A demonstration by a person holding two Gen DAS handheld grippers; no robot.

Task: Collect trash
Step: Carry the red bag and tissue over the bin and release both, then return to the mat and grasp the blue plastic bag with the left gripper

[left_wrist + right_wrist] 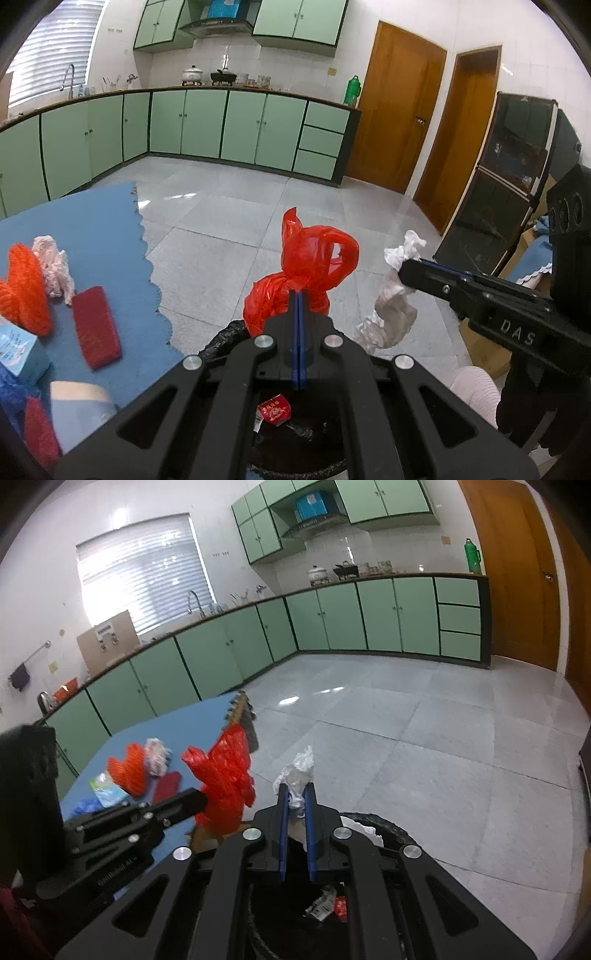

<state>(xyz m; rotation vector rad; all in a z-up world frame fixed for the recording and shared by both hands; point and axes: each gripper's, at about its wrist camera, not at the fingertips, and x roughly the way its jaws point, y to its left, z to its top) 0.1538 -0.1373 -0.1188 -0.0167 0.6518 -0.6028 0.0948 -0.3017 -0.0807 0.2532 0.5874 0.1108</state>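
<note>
Beside bin (229,332): blue table (110,229), red pad (96,326).

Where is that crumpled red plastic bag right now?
The crumpled red plastic bag is pinched in the left claw, held above the black-lined trash bin, with the blue-covered table to its left and the white crumpled plastic to its right.

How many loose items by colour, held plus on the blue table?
Red/orange: 3 – held bag, orange mesh, red pad
White/pale: 2 – held white wad, crumpled piece
Light blue: 1 – packet
Total: 6
</note>
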